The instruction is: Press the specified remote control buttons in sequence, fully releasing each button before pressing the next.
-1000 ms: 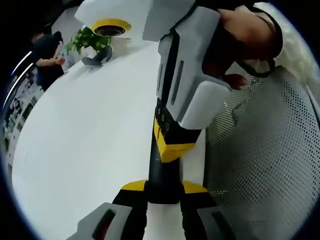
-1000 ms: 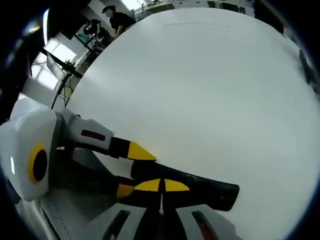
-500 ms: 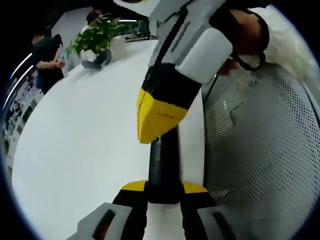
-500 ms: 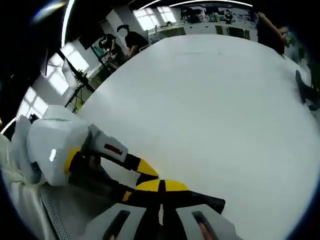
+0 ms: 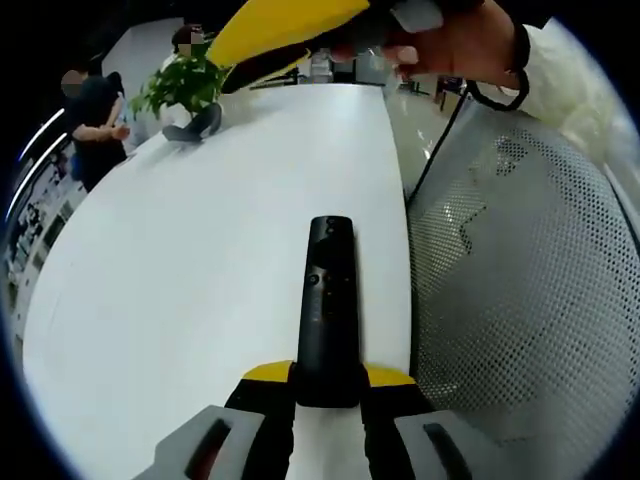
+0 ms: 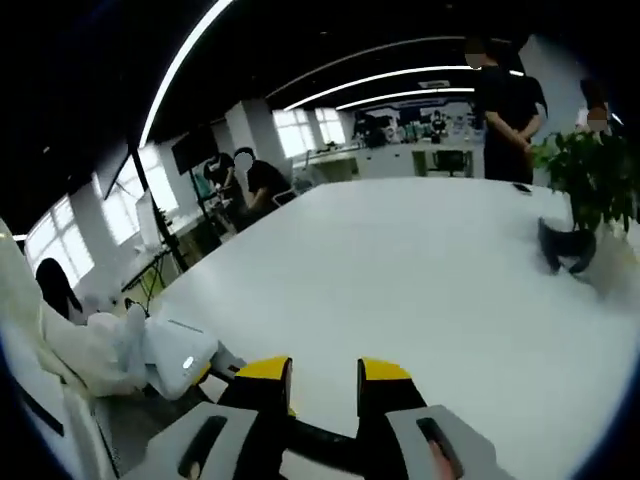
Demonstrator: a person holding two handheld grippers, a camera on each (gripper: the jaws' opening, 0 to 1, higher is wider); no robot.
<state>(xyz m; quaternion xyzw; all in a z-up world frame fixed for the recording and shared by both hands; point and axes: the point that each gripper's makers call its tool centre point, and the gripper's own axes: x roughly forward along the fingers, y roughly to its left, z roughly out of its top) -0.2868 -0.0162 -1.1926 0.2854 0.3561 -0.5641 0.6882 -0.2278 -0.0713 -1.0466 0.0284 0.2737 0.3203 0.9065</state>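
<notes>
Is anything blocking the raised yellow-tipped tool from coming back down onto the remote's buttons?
Nothing visible. The remote control lies bare on the white table, its near end clamped in the left gripper. The right gripper hovers above, with open air between.

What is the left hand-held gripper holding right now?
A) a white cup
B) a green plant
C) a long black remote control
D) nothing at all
C: in the left gripper view, the left hand-held gripper has its yellow-tipped jaws closed on the near end of the long black remote control, which lies along the white table.
</notes>
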